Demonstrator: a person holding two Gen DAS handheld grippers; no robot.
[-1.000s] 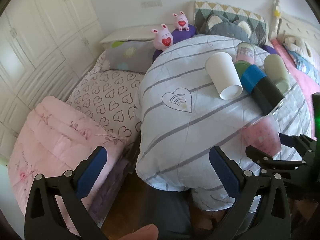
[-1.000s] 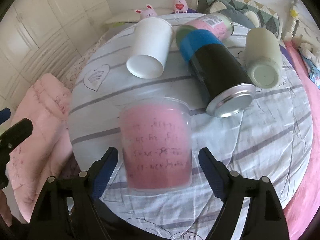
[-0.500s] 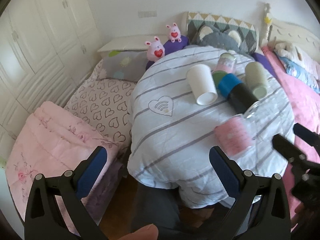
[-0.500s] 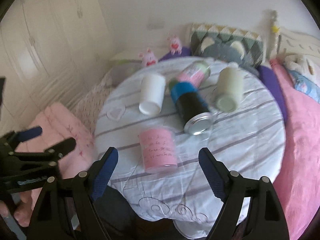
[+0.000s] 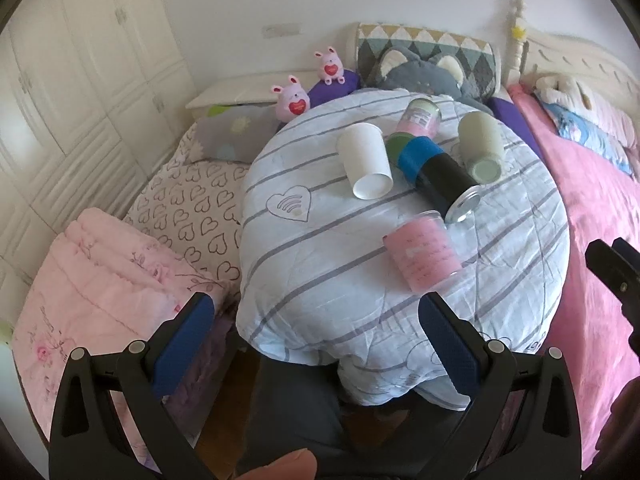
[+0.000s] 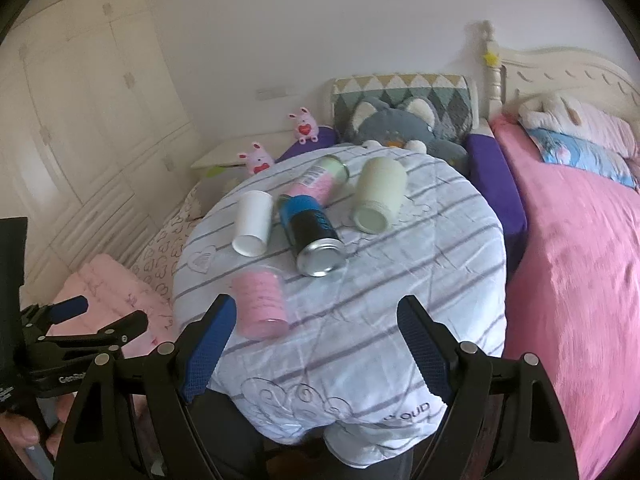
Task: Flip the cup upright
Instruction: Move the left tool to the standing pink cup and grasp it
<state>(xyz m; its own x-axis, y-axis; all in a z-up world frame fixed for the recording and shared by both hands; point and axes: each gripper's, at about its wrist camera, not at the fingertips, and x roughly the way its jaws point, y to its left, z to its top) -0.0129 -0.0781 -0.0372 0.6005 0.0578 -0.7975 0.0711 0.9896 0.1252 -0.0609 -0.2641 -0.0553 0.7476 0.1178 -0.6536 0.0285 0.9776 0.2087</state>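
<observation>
We see our left gripper (image 5: 316, 340) low in the view, its blue-padded fingers (image 5: 184, 336) spread wide and holding nothing, above the near edge of the round tabletop (image 5: 320, 264) under its striped cloth. The pink cup (image 5: 422, 256) stands mouth-up at about four o'clock on the tabletop, tilted a little, apart from both fingers. Toward twelve and one o'clock lie a white cup (image 5: 364, 162), a black-and-blue can (image 5: 438, 176), a pink-and-green can (image 5: 418, 118) and a pale green cup (image 5: 480, 148), all on their sides.
</observation>
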